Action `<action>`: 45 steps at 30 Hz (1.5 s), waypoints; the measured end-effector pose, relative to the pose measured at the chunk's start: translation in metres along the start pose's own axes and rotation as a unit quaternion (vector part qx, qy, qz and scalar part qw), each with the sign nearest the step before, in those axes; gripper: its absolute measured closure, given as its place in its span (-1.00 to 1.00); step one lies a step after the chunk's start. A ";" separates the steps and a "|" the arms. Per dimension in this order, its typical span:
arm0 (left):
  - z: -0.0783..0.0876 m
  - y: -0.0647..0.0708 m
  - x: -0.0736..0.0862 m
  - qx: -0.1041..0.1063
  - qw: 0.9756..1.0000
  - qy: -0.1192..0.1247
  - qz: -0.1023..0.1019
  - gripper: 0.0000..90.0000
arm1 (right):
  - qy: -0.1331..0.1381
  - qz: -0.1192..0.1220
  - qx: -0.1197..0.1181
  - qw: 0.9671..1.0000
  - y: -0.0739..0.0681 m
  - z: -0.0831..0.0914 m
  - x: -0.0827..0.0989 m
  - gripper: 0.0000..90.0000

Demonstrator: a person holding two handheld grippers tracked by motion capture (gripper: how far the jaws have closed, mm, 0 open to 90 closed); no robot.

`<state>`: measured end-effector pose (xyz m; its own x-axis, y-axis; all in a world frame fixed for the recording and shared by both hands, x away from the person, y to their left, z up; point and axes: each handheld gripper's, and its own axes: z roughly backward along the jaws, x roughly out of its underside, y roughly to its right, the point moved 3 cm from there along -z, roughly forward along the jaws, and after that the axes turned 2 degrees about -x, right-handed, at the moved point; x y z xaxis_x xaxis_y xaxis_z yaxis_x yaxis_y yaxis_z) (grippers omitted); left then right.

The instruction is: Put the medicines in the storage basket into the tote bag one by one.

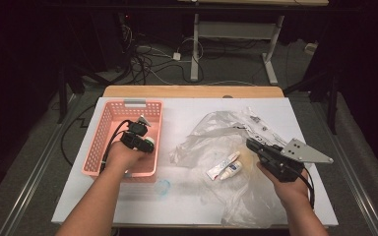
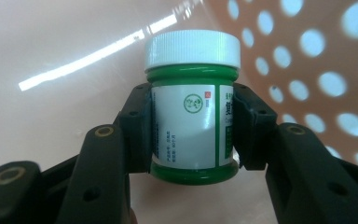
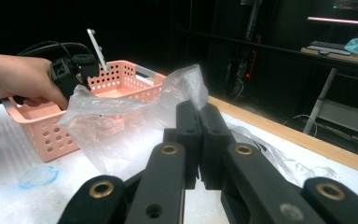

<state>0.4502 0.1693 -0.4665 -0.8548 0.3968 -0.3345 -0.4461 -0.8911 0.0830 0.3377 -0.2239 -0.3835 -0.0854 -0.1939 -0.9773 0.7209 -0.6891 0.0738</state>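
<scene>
— Two grippers over a white tabletop [image 1: 187, 196] with a wooden far edge, dark room behind, cables [image 1: 142, 61] trailing on the grey floor. What do we have at the left?

— We see the left gripper [image 2: 192, 128] down inside the pink basket [image 1: 109, 123], a perforated plastic one with round holes. Its jaws clamp a glossy green jar [image 2: 192, 107], ribbed white cap, paper label.

— And moving right?

— We pass crinkled clear plastic bag [image 1: 216, 132], two small white tubes [image 1: 225, 168] lying on it. The right gripper [image 3: 199, 140] hovers at the bag's near edge, jaws pressed together; whether they pinch the film, we cannot tell.
</scene>
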 end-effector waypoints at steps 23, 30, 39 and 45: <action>0.053 0.033 0.040 0.023 0.982 0.181 -0.046 0.20 | 0.001 0.000 -0.001 1.000 -0.002 0.000 -0.001 0.98; 0.065 0.047 0.058 0.055 0.967 0.245 -0.046 0.19 | 0.000 0.002 -0.002 1.000 -0.002 0.000 0.000 0.98; 0.079 0.094 0.076 0.085 0.951 0.278 -0.104 0.19 | -0.001 0.003 -0.004 1.000 -0.002 -0.002 0.001 0.98; 0.078 0.125 0.080 0.110 0.944 0.280 -0.140 0.19 | -0.002 0.001 -0.004 1.000 -0.003 -0.002 0.001 0.98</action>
<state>0.3054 0.1067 -0.4097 -0.4497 0.3765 -0.8100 -0.7296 -0.6779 0.0900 0.3373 -0.2208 -0.3854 -0.0862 -0.1977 -0.9765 0.7261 -0.6836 0.0743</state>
